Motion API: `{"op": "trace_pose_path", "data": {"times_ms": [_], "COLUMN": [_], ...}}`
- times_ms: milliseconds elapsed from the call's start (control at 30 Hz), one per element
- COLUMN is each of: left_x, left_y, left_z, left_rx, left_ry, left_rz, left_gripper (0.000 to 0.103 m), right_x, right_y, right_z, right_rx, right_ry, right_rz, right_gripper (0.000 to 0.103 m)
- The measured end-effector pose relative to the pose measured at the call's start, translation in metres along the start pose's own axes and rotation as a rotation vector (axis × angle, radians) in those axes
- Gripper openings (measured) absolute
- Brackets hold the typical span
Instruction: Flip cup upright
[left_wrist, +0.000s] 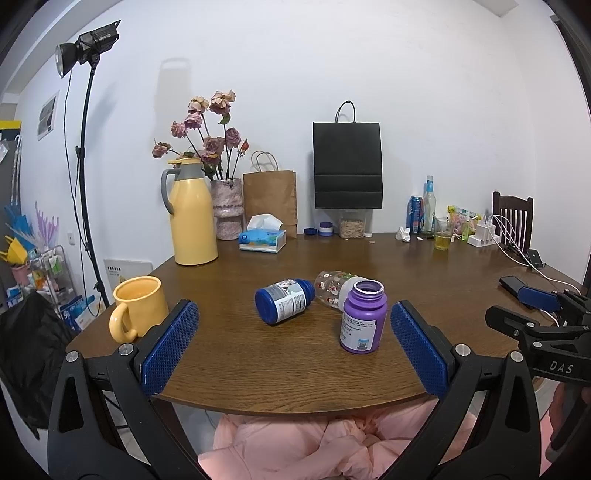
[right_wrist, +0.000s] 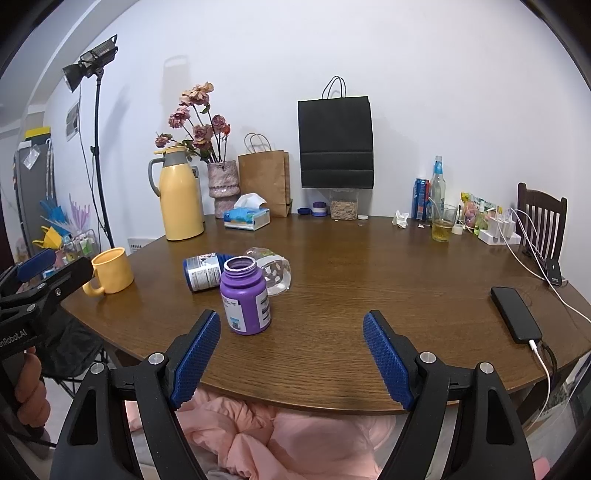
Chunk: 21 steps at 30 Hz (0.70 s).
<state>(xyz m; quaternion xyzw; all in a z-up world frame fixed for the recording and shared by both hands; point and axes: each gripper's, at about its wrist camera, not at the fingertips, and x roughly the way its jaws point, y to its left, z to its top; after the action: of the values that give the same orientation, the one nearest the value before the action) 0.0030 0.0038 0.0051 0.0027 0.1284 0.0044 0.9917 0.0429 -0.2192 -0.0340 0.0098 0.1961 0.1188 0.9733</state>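
A clear glass cup with small printed figures (left_wrist: 332, 288) lies on its side on the brown table, behind an upright open purple bottle (left_wrist: 363, 317); it also shows in the right wrist view (right_wrist: 275, 271). A blue-capped bottle (left_wrist: 286, 301) lies on its side to its left. A yellow mug (left_wrist: 138, 308) stands upright at the table's left edge. My left gripper (left_wrist: 293, 343) is open and empty at the near table edge. My right gripper (right_wrist: 291, 354) is open and empty, just right of the purple bottle (right_wrist: 245, 297).
A yellow thermos (left_wrist: 192, 214), flower vase (left_wrist: 227, 206), tissue box (left_wrist: 262, 240), paper bags (left_wrist: 347, 166), bottles and a glass of yellow drink (left_wrist: 443, 238) line the back. A phone on a cable (right_wrist: 515, 314) lies at the right. Pink cloth (left_wrist: 332, 443) lies below the near edge.
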Motion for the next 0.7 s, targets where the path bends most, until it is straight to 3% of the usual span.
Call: {"op": "trace_pose_path", "data": {"times_ms": [700], "left_x": [0.010], "left_y": [-0.003], "left_z": [-0.006], "left_rx": [0.002], "left_ry": [0.033], "left_rz": [-0.031], "left_gripper": [0.103], "right_x": [0.008], "right_y": [-0.001], "right_z": [-0.005], "right_rx": [0.010], "right_ry": [0.020], "right_rz": [0.006], "right_gripper": [0.084]}}
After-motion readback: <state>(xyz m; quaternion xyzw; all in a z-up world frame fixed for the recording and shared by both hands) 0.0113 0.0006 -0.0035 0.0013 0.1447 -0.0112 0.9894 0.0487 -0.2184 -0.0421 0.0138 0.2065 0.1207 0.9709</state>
